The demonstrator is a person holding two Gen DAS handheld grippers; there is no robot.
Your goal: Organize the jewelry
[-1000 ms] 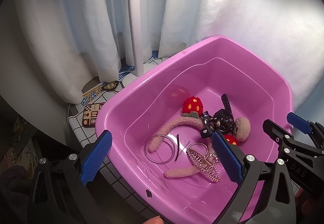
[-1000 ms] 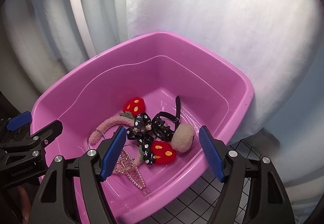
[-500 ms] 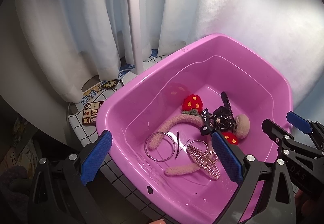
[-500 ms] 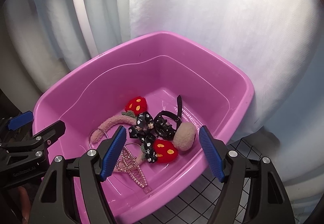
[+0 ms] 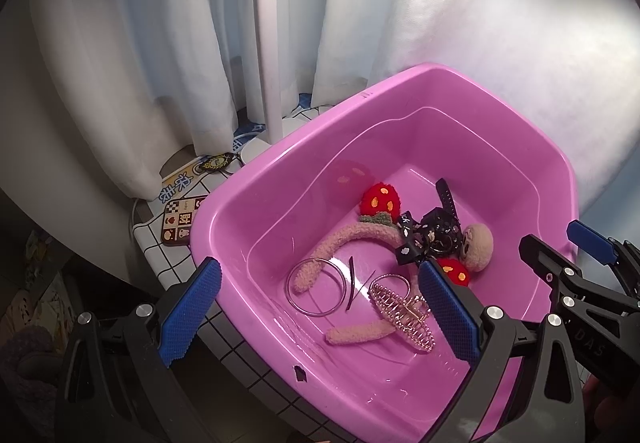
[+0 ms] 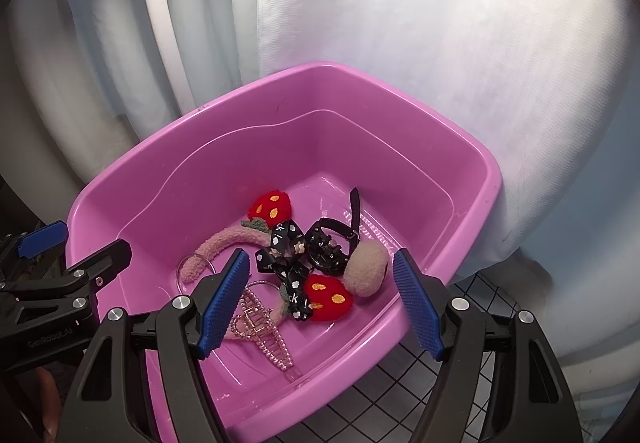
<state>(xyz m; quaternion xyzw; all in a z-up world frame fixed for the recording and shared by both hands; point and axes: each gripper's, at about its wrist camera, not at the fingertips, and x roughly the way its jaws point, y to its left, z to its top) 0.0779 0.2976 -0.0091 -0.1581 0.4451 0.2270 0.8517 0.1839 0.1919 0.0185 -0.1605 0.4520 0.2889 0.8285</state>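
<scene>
A pink plastic tub (image 5: 280, 171) (image 6: 460, 147) holds the jewelry. Inside lie a fuzzy pink headband with red strawberries (image 5: 352, 235) (image 6: 224, 243), a black patterned bow (image 5: 408, 243) (image 6: 284, 243), a black watch (image 5: 444, 227) (image 6: 332, 243), a silver bangle (image 5: 316, 291), a thin black pin (image 5: 352, 283) and a rose-gold claw clip (image 5: 404, 319) (image 6: 264, 331). My left gripper (image 5: 320, 315) hovers open over the tub's near left rim, nothing between its blue pads. My right gripper (image 6: 320, 307) hovers open above the near right side, framing a strawberry and a beige pom, touching neither.
White curtains hang behind the tub, with a white pole (image 5: 268, 43) at the back left. The tub rests on a white grid-patterned surface (image 5: 160, 243) (image 6: 360, 395). Small printed cards and a charm (image 5: 180, 215) lie left of the tub.
Both views have shifted very slightly against the tub; the grippers stay open and the items in the tub lie as before.
</scene>
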